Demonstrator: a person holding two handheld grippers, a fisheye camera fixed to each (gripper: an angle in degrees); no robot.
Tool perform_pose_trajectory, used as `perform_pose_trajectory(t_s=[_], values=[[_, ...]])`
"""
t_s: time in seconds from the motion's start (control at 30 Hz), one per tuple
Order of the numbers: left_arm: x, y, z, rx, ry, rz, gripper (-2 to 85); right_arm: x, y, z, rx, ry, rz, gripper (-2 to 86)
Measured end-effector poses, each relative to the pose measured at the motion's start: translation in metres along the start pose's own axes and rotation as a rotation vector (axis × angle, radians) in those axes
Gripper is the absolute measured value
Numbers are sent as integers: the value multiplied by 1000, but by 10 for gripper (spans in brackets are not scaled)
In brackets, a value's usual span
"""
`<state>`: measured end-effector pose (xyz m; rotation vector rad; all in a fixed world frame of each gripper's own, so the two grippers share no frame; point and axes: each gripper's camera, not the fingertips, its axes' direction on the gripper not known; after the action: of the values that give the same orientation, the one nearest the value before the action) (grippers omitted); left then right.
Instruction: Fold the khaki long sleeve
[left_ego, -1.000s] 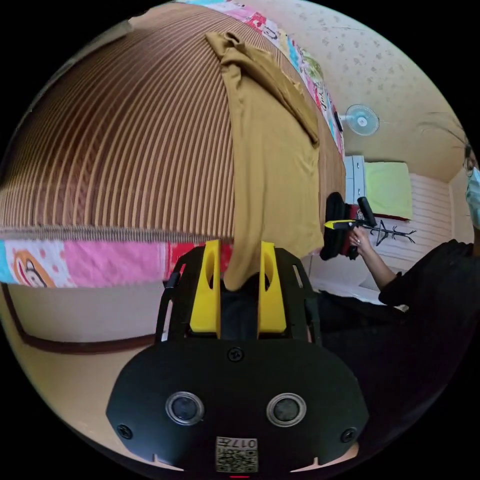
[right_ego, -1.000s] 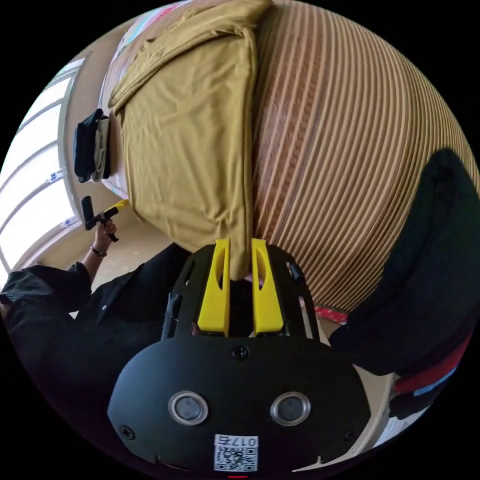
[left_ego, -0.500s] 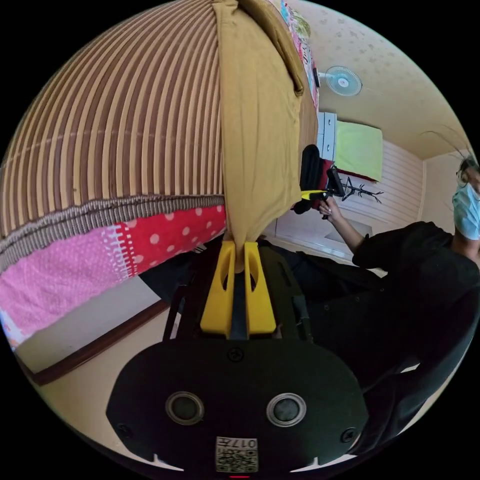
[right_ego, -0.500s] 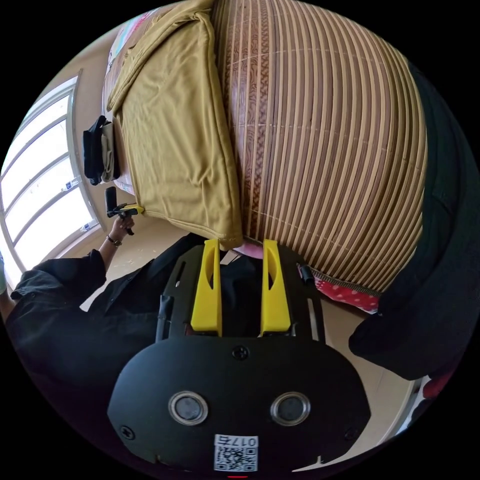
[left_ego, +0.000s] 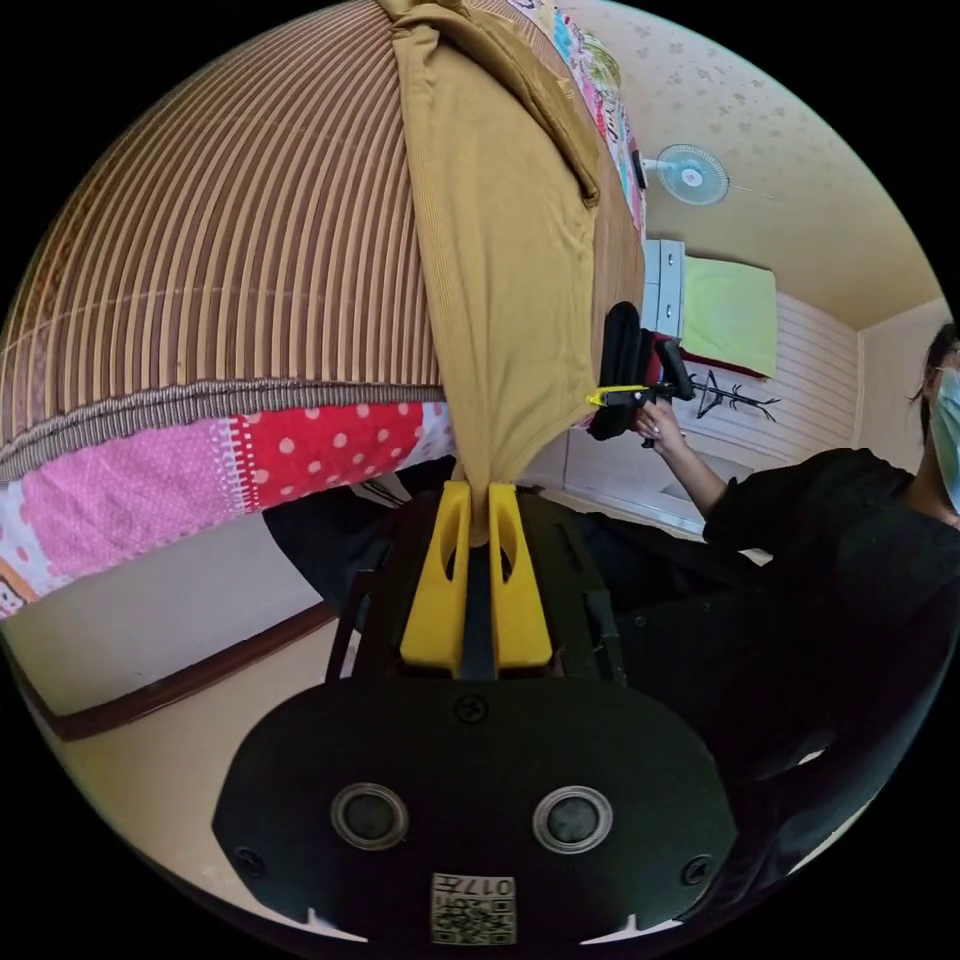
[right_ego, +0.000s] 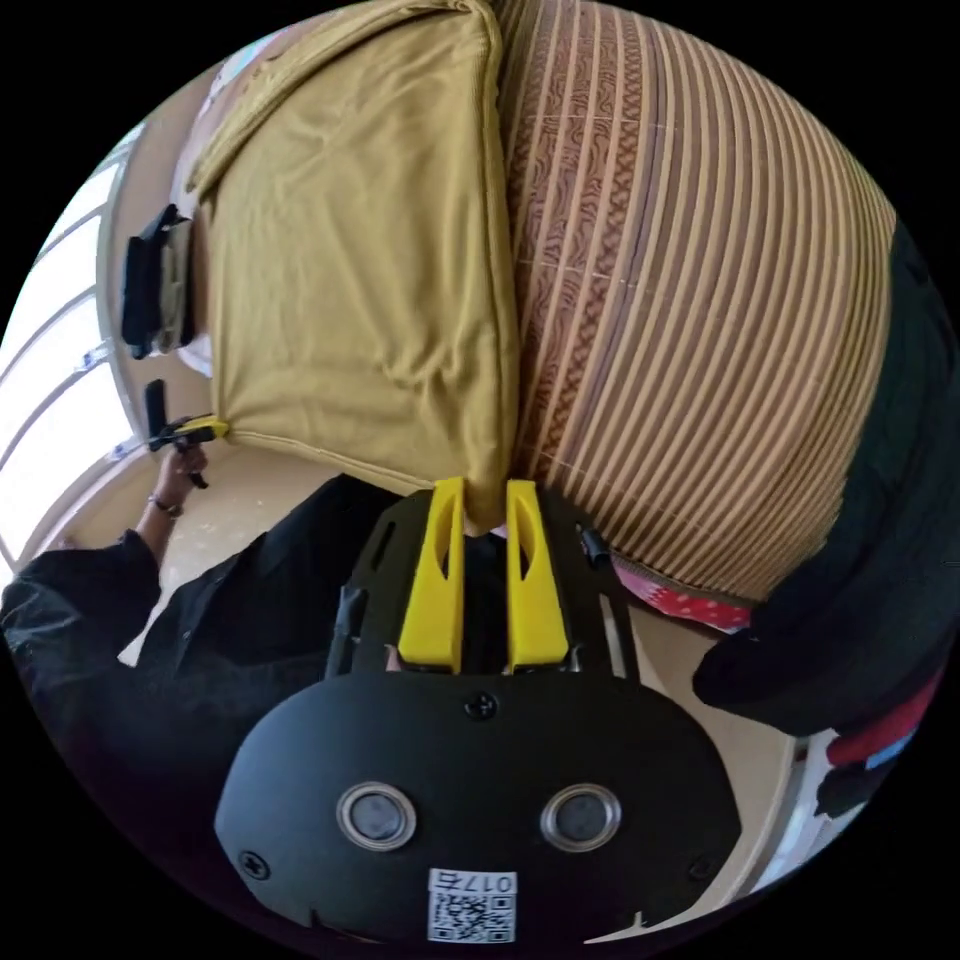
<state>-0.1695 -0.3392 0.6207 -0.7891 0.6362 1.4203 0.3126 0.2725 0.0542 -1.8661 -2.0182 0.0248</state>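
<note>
Both claws pinch the khaki long sleeve by its lower hem corners: my left claw at centre of the left gripper view, my right claw at centre of the right gripper view. Its fabric stretches up the frame across the striped bamboo mat on the bed.

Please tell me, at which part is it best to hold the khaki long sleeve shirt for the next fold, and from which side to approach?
Best at the two hem corners, approached from the bed's near edge. The khaki shirt lies flat on the striped mat with its hem overhanging that edge, so the corners are free. The left hand-held gripper and right hand-held gripper each already pinch one corner.
</note>
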Motion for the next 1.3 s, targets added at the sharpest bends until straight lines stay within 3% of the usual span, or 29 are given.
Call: perform_pose_trajectory(t_s=[0.23, 0.33, 0.4, 0.47, 0.6, 0.7, 0.87, 1.07, 1.17, 1.3], values=[[18, 52, -32, 12, 138, -59, 34, 8, 58, -6, -26, -143, -56, 36], [25, 94, -21, 23, 307, -114, 35, 10, 97, -1, -25, -318, -2, 32], [30, 110, -21, 92, 464, -106, 34, 14, 121, -18, 142, -572, 8, 29], [35, 113, -40, 286, 633, -37, 31, 24, 128, -33, 312, -722, 56, 27], [22, 79, -76, 567, 760, 80, 27, 40, 96, -59, 657, -943, 16, 26], [5, 24, -101, 718, 791, 130, 23, 39, 44, -66, 783, -1060, -51, 27], [-6, -95, -134, 842, 743, 171, 19, 34, -33, -83, 882, -947, -36, 30], [-34, -203, -141, 876, 601, 11, 42, 21, -124, -94, 895, -703, 2, 42], [-41, -214, -141, 940, 547, -48, 86, 13, -148, -96, 895, -670, -22, 65], [-25, -183, -141, 1044, 394, -37, 114, -13, -120, -105, 1011, -477, 32, 84]])
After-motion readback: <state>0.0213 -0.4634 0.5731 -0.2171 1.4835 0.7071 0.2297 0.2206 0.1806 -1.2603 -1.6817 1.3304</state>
